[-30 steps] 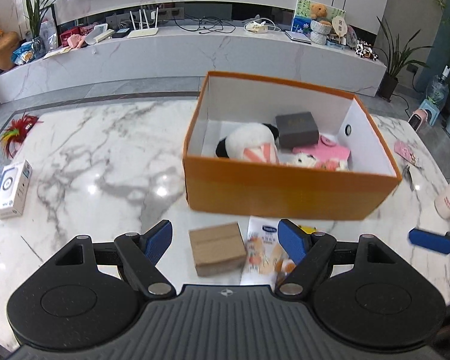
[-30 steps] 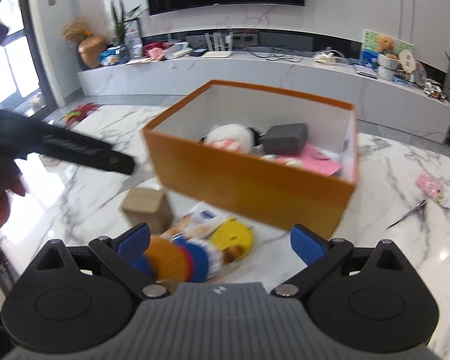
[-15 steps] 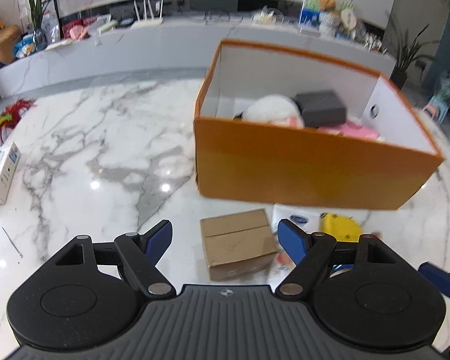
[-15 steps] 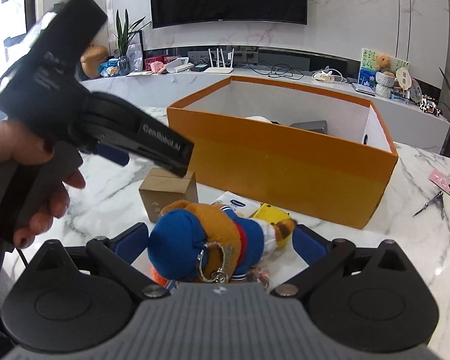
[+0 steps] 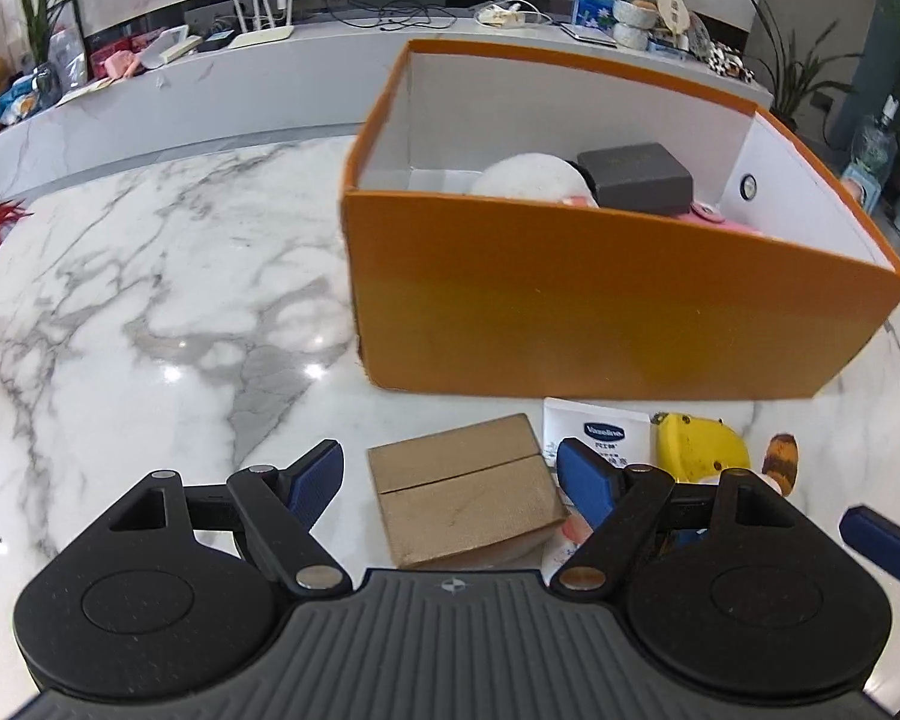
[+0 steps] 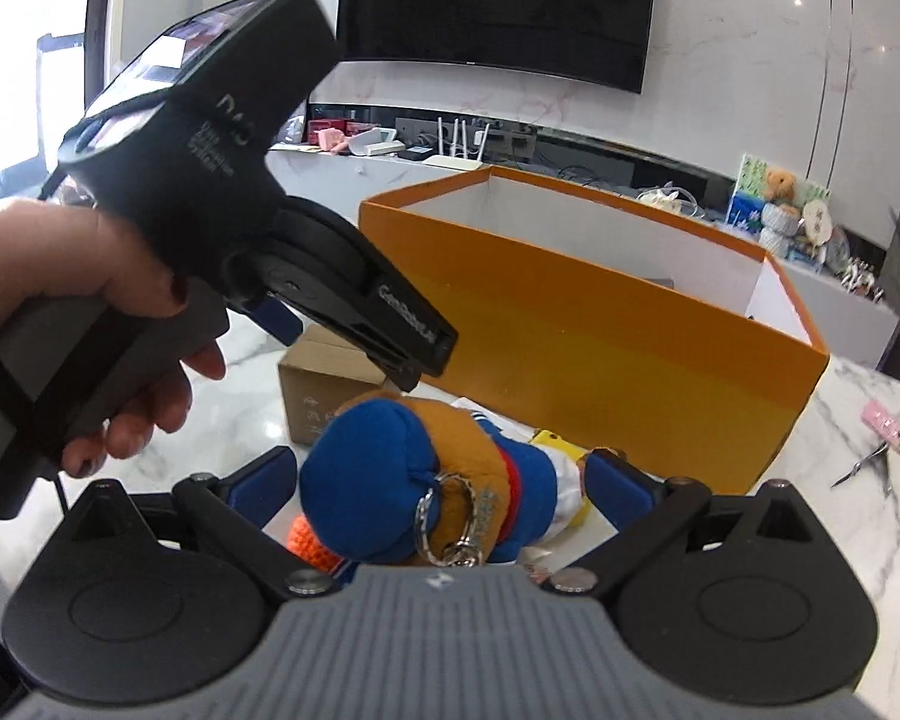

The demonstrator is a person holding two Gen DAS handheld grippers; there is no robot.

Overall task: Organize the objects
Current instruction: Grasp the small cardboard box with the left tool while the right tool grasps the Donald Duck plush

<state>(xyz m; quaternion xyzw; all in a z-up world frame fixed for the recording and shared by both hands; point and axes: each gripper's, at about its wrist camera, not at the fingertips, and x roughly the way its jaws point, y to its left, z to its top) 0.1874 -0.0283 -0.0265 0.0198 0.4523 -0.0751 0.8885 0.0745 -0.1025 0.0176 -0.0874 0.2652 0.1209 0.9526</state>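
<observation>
Orange box (image 5: 600, 312) already holds a white plush (image 5: 528, 177) and grey case (image 5: 636, 177); cardboard box (image 5: 468, 495), plush doll (image 6: 426, 480), Vaseline sachet (image 5: 600, 429) left outside on marble table (image 5: 150, 312). Left gripper (image 5: 450, 474) opening, straddling cardboard box without contact; right gripper (image 6: 444, 474) wide around doll, no grip. TV console (image 5: 270, 69) behind.

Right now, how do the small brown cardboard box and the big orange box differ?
The small brown cardboard box is closed, while the orange box stands open and holds a dark grey box and a white plush. The brown one is far smaller and lies between the open left gripper's fingers, untouched; the orange one stands beyond. Both rest on the marble table.
</observation>
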